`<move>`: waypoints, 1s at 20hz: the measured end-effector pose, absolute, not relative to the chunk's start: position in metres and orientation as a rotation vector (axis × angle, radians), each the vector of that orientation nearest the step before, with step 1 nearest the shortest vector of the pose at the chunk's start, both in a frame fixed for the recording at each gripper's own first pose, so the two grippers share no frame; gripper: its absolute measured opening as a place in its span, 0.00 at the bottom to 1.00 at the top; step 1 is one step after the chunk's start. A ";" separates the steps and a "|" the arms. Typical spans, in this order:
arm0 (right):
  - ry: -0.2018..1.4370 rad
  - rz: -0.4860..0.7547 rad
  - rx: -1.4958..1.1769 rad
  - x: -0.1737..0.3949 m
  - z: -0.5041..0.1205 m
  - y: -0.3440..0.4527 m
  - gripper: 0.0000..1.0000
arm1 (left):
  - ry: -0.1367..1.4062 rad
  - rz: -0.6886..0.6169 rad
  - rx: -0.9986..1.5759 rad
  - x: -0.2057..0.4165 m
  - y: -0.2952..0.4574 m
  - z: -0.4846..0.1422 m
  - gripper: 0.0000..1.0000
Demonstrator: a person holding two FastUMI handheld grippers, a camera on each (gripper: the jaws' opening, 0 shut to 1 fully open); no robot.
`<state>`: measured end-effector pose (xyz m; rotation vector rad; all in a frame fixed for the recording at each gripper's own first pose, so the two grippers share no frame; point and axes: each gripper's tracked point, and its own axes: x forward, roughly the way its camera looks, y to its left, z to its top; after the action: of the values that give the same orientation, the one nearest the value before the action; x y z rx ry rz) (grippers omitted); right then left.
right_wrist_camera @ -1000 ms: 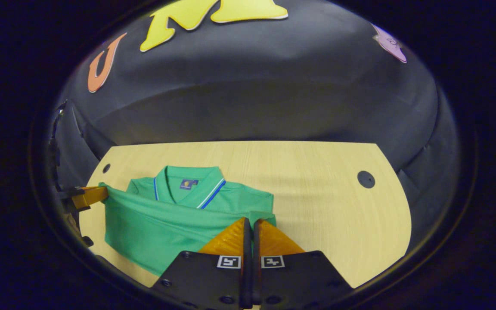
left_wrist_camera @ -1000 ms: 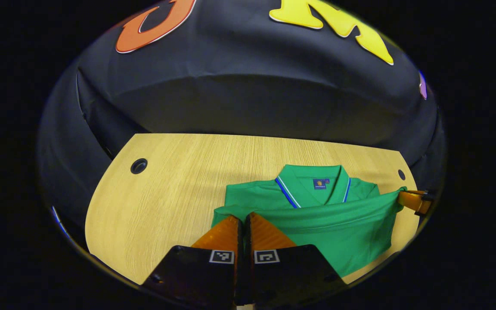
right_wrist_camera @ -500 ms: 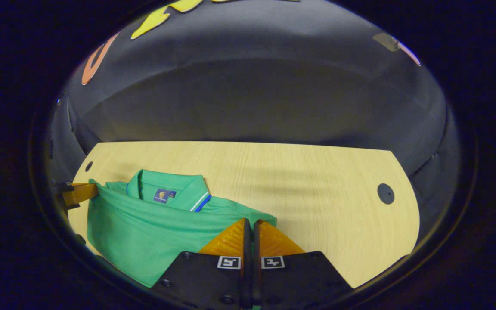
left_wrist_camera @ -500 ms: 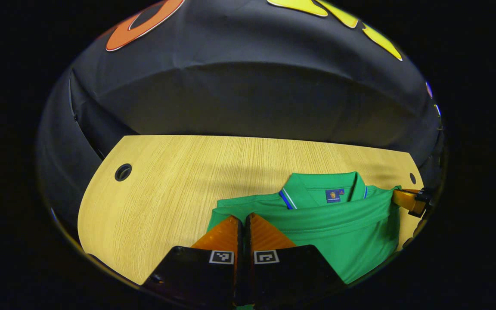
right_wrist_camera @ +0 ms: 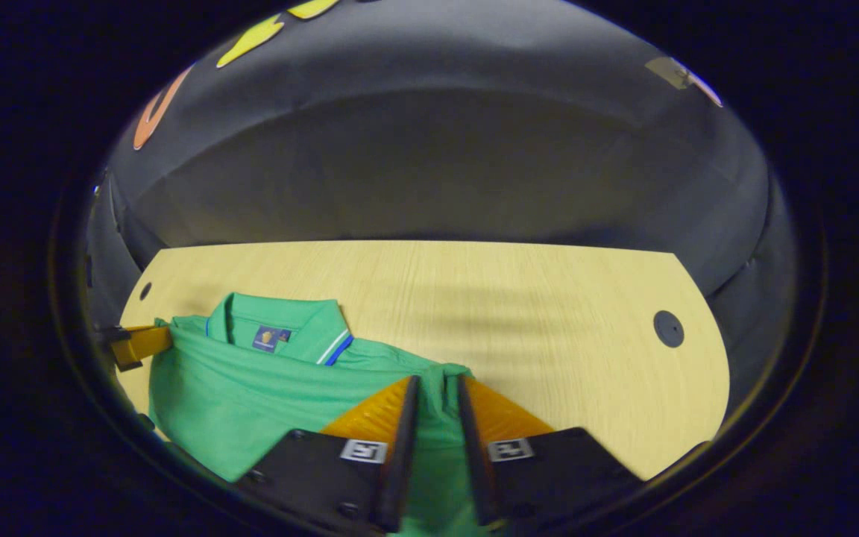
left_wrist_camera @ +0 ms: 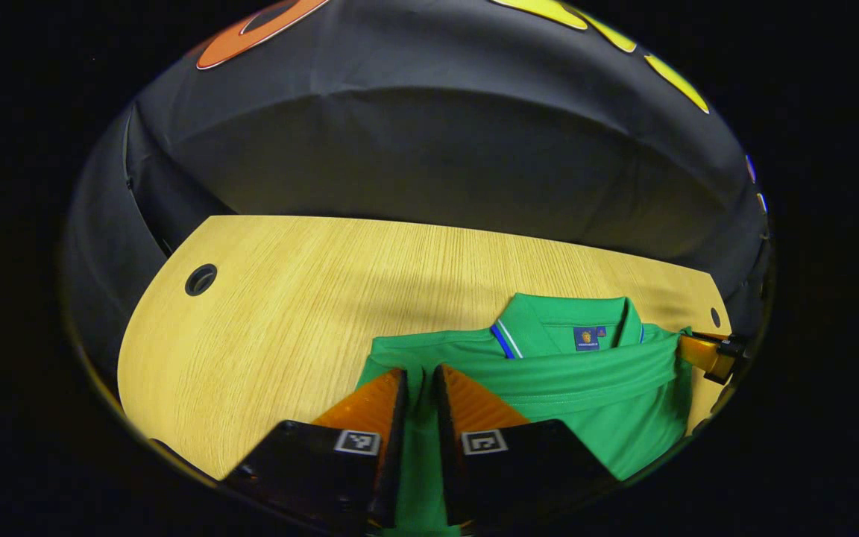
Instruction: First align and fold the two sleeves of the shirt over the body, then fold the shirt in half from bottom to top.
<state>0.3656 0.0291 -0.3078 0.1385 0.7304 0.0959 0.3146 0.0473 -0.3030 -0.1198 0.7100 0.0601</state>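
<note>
The green polo shirt with a blue-and-white striped collar [left_wrist_camera: 593, 373] lies on the pale wooden table [left_wrist_camera: 288, 298], folded so that its lower edge is drawn up to just below the collar. In the left gripper view the left tongs [left_wrist_camera: 418, 388] sit at the shirt's left corner of that folded edge, their two fingers a little spread, with green cloth showing in the gap between them; the cloth runs between the fingers but they do not squeeze it. Across the shirt, at its far right corner, the tip of the other tongs touches the cloth near the collar's end.

In the right gripper view the right tongs [right_wrist_camera: 435, 395] stand at the shirt's [right_wrist_camera: 250, 388] right corner of the folded edge, likewise parted, with cloth lying loose in the gap. The collar lies beyond and to the left of these tongs, and the other tongs' tip meets the shirt at its far left corner. A round dark hole [right_wrist_camera: 668, 328] in the table [right_wrist_camera: 549, 298] sits well apart from the shirt, off to the right
</note>
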 end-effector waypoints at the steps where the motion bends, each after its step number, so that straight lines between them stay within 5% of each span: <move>1: 0.727 0.096 0.143 0.364 -0.302 0.030 0.43 | 0.711 0.059 -0.126 0.312 0.047 -0.301 0.27; 2: 0.722 0.097 0.146 0.358 -0.295 0.029 0.63 | 0.702 0.056 -0.142 0.308 0.046 -0.294 0.52; 4: 0.701 0.092 0.135 0.349 -0.274 0.025 0.75 | 0.671 0.053 -0.175 0.300 0.045 -0.275 0.92; 6: 0.664 0.089 0.132 0.336 -0.246 0.022 0.95 | 0.641 0.065 -0.163 0.288 0.051 -0.250 0.94; 7: 0.641 0.083 0.134 0.327 -0.229 0.019 0.95 | 0.617 0.065 -0.153 0.282 0.054 -0.235 0.94; 8: 0.616 0.088 0.147 0.318 -0.210 0.019 0.84 | 0.592 0.058 -0.145 0.277 0.053 -0.221 0.94; 9: 0.587 0.086 0.160 0.307 -0.189 0.017 0.91 | 0.563 0.057 -0.133 0.270 0.055 -0.203 0.94; 20: 0.193 0.027 0.138 0.136 0.012 -0.013 0.91 | 0.176 0.011 -0.050 0.128 0.049 0.001 0.93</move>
<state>0.1364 -0.0129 0.0117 0.1375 0.1926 0.0266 0.1282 0.0489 0.0009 -0.0504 0.1762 0.0106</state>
